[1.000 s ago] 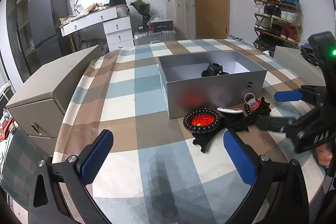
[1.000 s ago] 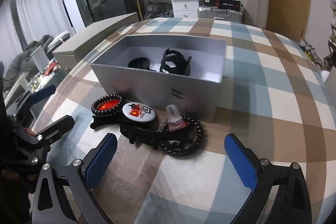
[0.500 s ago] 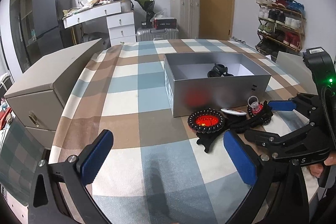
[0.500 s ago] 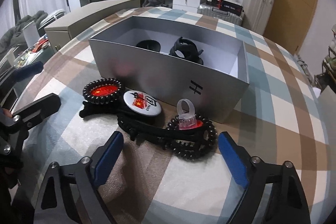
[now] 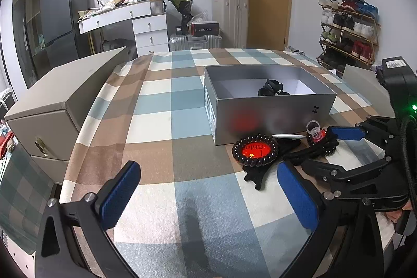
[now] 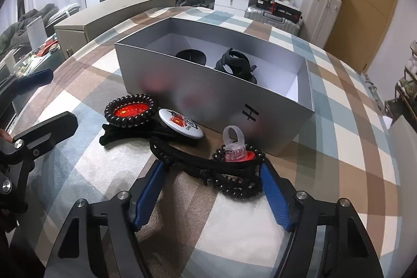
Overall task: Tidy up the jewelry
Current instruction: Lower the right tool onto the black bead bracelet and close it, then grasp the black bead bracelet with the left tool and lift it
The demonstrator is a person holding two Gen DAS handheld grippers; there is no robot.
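A silver box (image 6: 208, 93) (image 5: 271, 119) holds two black hair pieces (image 6: 234, 64). In front of it lie a black coil band around a red badge (image 6: 131, 110) (image 5: 255, 149), a white badge (image 6: 181, 123), a black hair clip (image 6: 187, 160), a second black coil band (image 6: 238, 186) and a clear ring on a red badge (image 6: 234, 147). My right gripper (image 6: 211, 189) is open, its blue pads on either side of the second coil band and clip. My left gripper (image 5: 208, 192) is open and empty, over bare cloth to the left of the pile.
The plaid tablecloth (image 5: 161, 121) covers the table. A beige drawer cabinet (image 5: 60, 106) stands at the table's left edge. Dresser, suitcases and a shoe rack (image 5: 349, 30) stand beyond the table.
My right gripper has moved forward and down to the pile, and its pads now flank the coil band and clip. The left gripper has drawn slightly left and stayed open.
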